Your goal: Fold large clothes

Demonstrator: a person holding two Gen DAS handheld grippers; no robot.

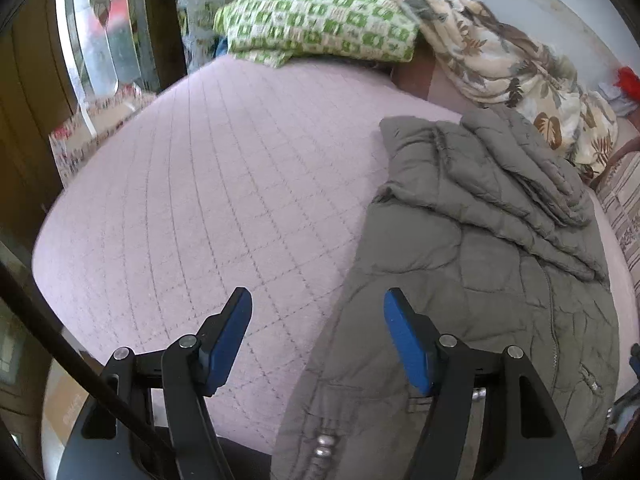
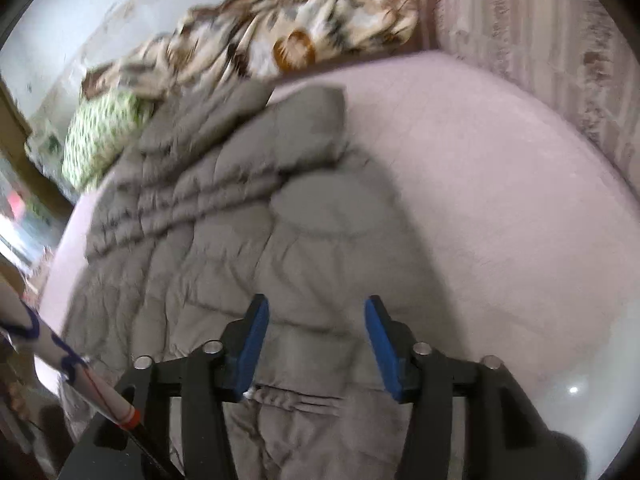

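A grey quilted puffer jacket (image 1: 472, 248) lies partly folded on a pink quilted bed cover (image 1: 192, 200). It also shows in the right wrist view (image 2: 248, 240), with a sleeve laid across its upper part. My left gripper (image 1: 318, 300) is open and empty, hovering above the jacket's left edge near its hem. My right gripper (image 2: 316, 308) is open and empty, above the lower part of the jacket. The right wrist view is blurred.
A green-and-white patterned folded cloth (image 1: 320, 20) and a leaf-print blanket (image 1: 520, 64) lie at the far side of the bed. A striped pillow (image 2: 560, 60) sits at the right. A mirror or window (image 1: 100, 32) stands left of the bed.
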